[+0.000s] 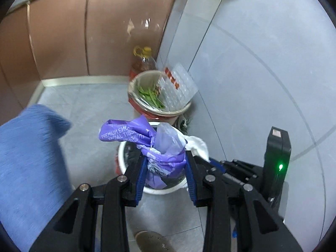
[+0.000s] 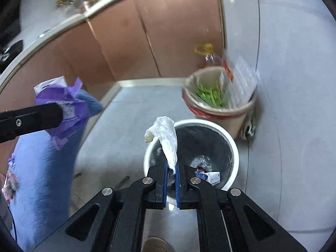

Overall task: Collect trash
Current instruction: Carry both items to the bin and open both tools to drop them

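Note:
My left gripper [image 1: 166,157] is shut on a crumpled purple tissue wrapper [image 1: 134,134] and holds it above a white bin [image 1: 159,189] with a black liner. The wrapper also shows at the left of the right wrist view [image 2: 69,107]. My right gripper [image 2: 171,163] is shut on a crumpled white plastic wrap [image 2: 166,136] over the near rim of the same white bin [image 2: 233,147], which holds small cartons and scraps. The right gripper also shows at the right of the left wrist view [image 1: 210,159] with the white wrap [image 1: 199,147].
A tan bin [image 1: 178,111] with green vegetable scraps and a clear plastic tray stands behind the white bin, against a grey wall [image 1: 262,63]. An oil bottle [image 1: 143,61] stands behind it by brown cabinets [image 2: 126,48]. The person's blue trouser leg [image 2: 42,178] is left; a shoe [image 2: 157,244] is below.

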`<state>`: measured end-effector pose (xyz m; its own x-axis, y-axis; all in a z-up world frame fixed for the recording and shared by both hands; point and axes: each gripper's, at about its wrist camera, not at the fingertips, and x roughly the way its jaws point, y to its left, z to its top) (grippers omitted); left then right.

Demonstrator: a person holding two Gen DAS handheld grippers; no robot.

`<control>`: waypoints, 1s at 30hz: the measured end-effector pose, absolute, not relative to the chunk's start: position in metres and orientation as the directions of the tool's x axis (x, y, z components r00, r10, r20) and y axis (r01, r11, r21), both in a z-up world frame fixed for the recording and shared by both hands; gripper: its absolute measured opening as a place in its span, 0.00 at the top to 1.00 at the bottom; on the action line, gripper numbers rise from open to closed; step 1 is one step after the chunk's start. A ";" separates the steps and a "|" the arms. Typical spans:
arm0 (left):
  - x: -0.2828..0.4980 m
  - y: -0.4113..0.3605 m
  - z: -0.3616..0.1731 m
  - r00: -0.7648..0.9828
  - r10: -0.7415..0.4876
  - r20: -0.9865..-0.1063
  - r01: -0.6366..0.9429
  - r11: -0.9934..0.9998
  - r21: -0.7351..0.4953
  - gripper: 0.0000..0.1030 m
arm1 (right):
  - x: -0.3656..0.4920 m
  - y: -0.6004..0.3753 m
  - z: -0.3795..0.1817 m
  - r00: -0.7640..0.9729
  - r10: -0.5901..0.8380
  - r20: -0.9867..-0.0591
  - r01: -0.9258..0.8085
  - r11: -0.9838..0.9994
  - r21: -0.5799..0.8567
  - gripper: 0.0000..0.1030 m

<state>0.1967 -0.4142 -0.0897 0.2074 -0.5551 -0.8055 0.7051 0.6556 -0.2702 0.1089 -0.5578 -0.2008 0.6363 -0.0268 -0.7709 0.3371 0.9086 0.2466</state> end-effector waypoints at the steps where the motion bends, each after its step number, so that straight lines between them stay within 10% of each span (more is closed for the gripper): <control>1: 0.202 -0.426 -0.099 0.196 -0.552 -0.810 0.703 0.655 -0.277 0.66 | 0.115 -0.563 -0.210 0.627 -0.025 -0.778 0.345 0.905 0.248 0.91; 7: 0.232 -0.462 -0.132 0.171 -0.541 -0.823 0.667 0.679 -0.307 0.56 | 0.143 -0.588 -0.246 0.573 -0.052 -0.818 0.396 0.891 0.221 0.65; 18: 0.219 -0.436 -0.101 0.199 -0.600 -0.775 0.655 0.669 -0.350 0.46 | 0.115 -0.582 -0.230 0.572 -0.096 -0.815 0.438 0.876 0.204 0.61; 30: 0.133 -0.298 -0.002 0.409 -0.622 -0.668 0.657 0.708 -0.257 0.46 | 0.065 -0.484 -0.094 0.783 -0.060 -0.619 0.252 0.941 0.227 0.57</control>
